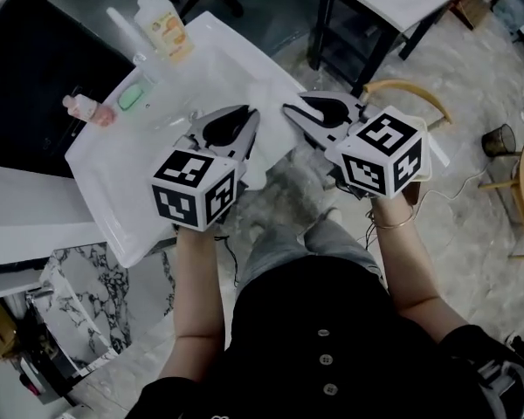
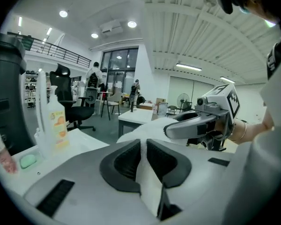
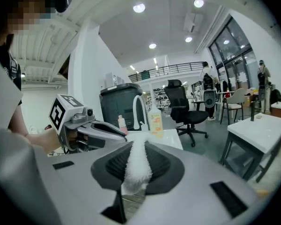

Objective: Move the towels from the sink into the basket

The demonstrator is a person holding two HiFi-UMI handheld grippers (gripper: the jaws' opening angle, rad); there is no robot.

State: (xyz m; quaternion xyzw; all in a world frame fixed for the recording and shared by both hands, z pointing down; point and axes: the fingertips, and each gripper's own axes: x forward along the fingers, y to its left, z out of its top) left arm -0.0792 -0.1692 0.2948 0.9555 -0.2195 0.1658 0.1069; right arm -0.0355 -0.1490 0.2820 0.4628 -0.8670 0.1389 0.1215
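L gripper (image 2: 143, 143): jaws nearly closed, clamped on a fold of white towel (image 2: 149, 184). R gripper (image 3: 138, 146): jaws likewise pinched on the towel's other end. Towel spans btwn both grippers, held up by the right edge of the sink (image 1: 113, 177). Soap bottle (image 1: 163, 26) stands at sink's far side.

The white sink (image 1: 113, 190) carries a pump bottle (image 1: 163, 26), a green soap (image 1: 132, 97) and a small pink bottle (image 1: 89, 108) along its far edge, above a marbled floor (image 1: 472, 234).
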